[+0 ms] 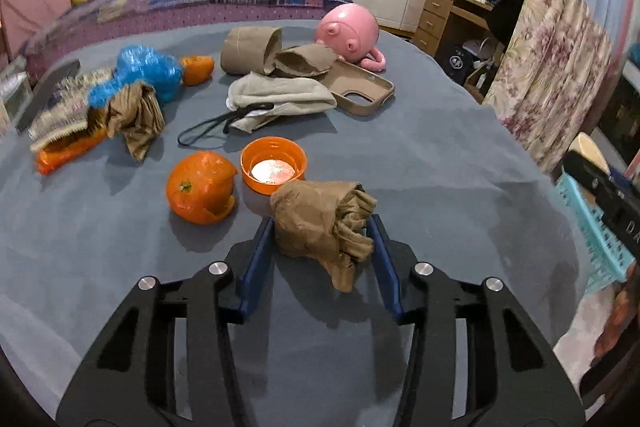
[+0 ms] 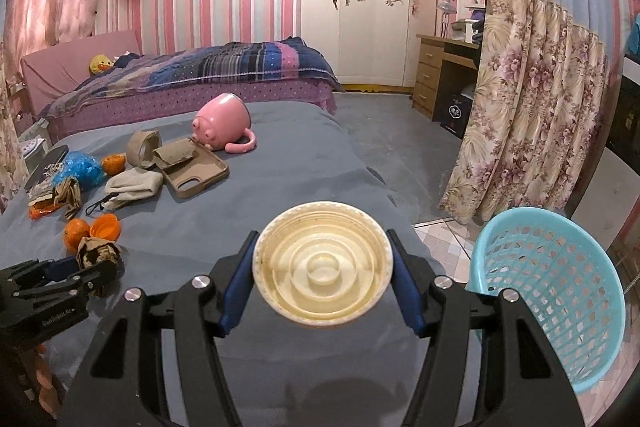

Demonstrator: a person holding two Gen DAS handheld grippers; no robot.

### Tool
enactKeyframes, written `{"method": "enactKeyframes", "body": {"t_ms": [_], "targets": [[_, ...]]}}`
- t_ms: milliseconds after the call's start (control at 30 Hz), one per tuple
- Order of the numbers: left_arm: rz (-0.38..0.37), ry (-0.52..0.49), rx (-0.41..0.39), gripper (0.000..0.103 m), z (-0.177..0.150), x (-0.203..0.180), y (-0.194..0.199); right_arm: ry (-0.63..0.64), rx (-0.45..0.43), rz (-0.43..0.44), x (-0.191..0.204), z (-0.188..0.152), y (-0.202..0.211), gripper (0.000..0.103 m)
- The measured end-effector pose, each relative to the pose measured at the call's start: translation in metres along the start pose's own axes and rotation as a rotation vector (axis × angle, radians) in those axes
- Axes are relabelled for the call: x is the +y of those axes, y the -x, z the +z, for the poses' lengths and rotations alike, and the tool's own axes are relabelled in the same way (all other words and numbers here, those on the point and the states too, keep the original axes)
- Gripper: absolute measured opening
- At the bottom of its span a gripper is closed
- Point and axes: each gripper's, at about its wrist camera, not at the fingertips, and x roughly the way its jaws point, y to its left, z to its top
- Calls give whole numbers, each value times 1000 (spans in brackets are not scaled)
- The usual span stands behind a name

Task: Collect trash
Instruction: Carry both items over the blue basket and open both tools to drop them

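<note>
My left gripper (image 1: 322, 227) is shut on a crumpled brown paper wad (image 1: 320, 223) at the grey cloth surface (image 1: 440, 167); it also shows in the right wrist view (image 2: 96, 255). My right gripper (image 2: 322, 267) is shut on a cream-white plastic lid (image 2: 322, 263) and holds it above the surface's right edge. A light blue mesh basket (image 2: 560, 291) stands on the floor to the right. An orange peel (image 1: 200, 193) and an orange cap (image 1: 274, 169) lie just beyond the wad.
Farther back lie another brown paper wad (image 1: 136, 117), a blue plastic wrapper (image 1: 148, 71), a cardboard roll (image 1: 250, 51), a beige cloth (image 1: 280, 101), a phone case (image 1: 360, 91) and a pink mug (image 1: 348, 35) on its side. A flowered curtain (image 2: 532, 99) hangs at right.
</note>
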Motion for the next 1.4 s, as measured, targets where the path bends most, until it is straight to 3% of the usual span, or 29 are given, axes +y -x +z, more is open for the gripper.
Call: {"method": "enactKeyframes", "body": {"t_ms": [400,533,700,900,1067,1400], "targets": [[16,-34,-105,46,24,-14,52,-33,-7,-18,-21,5,21,61],[4,-61,-135,46,37,-27,62,-7,-49,-82,-47,18,37,61],[-42,-78,-164,46,47,-54,65,11,-51,-163,-92,18,46,61],[-111,-103,-168,46,53,-91,57,-74,-43,-247,-150,6,54,61],[-165,-179,-168,46,49,-130,49,-140,-47,-322,-195,-8,64,61],[-340,-274,-116,46,44,-210,18,-161,-7,-432,-237,-31,72,61]]}}
